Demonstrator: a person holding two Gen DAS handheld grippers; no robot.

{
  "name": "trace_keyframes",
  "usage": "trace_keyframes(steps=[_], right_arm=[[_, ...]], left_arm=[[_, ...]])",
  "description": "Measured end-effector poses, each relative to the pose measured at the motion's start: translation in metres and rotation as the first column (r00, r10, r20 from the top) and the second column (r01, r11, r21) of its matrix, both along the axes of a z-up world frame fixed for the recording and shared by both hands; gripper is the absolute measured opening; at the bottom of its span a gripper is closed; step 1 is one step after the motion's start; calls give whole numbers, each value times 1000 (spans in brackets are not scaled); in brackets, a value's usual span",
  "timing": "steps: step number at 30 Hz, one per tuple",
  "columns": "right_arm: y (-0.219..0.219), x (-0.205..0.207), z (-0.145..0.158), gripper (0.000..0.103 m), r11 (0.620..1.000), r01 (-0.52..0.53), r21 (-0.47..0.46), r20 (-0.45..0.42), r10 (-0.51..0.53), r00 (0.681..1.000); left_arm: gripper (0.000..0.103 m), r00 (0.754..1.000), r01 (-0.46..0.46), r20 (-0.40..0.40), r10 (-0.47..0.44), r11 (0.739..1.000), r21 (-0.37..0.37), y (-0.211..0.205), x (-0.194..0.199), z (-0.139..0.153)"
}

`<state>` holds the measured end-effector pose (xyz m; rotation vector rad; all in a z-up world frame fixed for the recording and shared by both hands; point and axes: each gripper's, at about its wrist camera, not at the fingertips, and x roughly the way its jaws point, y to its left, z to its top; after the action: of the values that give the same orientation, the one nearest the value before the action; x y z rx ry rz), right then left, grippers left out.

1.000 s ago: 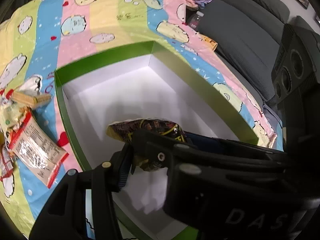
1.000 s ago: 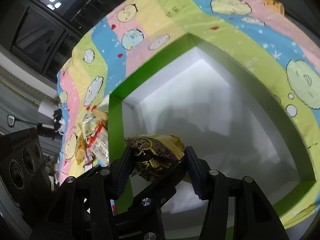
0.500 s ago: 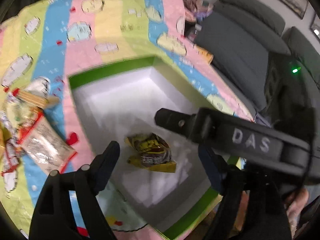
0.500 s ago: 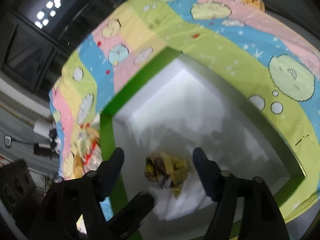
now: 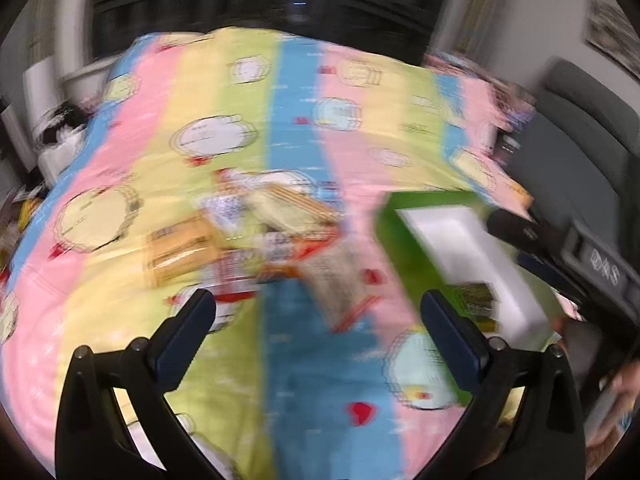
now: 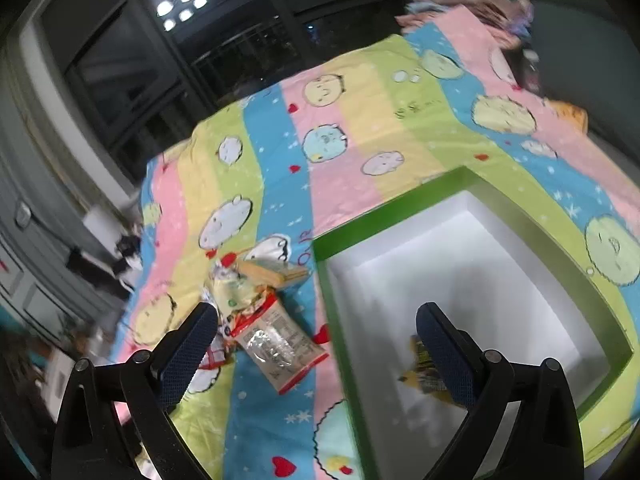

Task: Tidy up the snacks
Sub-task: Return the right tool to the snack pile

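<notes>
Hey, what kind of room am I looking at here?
Probably a living room at home, at night: a grey sofa, dark windows reflecting a ceiling lamp, and a cartoon-print cloth spread with snacks and a box.

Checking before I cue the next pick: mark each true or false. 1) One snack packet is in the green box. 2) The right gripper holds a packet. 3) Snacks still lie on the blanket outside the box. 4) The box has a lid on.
1) True: a dark yellow packet lies in the green box.
2) False: the right gripper is empty, jaws opening.
3) True: a pile of snacks lies beside the box on the striped blanket.
4) False: the box is open-topped, its white inside showing.
</notes>
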<state>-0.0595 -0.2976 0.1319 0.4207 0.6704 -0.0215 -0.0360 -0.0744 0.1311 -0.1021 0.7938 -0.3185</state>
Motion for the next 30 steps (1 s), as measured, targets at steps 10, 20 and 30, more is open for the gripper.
trace_keyframes(steps=[10,20,30], right_arm=[[97,25,-18,99,964,-138,-228,-53,129,990],[131,68,-73,90,902,-185,-390,-201,113,973],[122,108,-111,80,897,-197,-396,-300,76,951]], left_arm=[[101,929,-361,-53,365,930,69,112,14,-69],[101,928,-347,-177,328,933,-91,147,32,-88],[101,939,-310,-202,280,941,-136,141,31,-87]])
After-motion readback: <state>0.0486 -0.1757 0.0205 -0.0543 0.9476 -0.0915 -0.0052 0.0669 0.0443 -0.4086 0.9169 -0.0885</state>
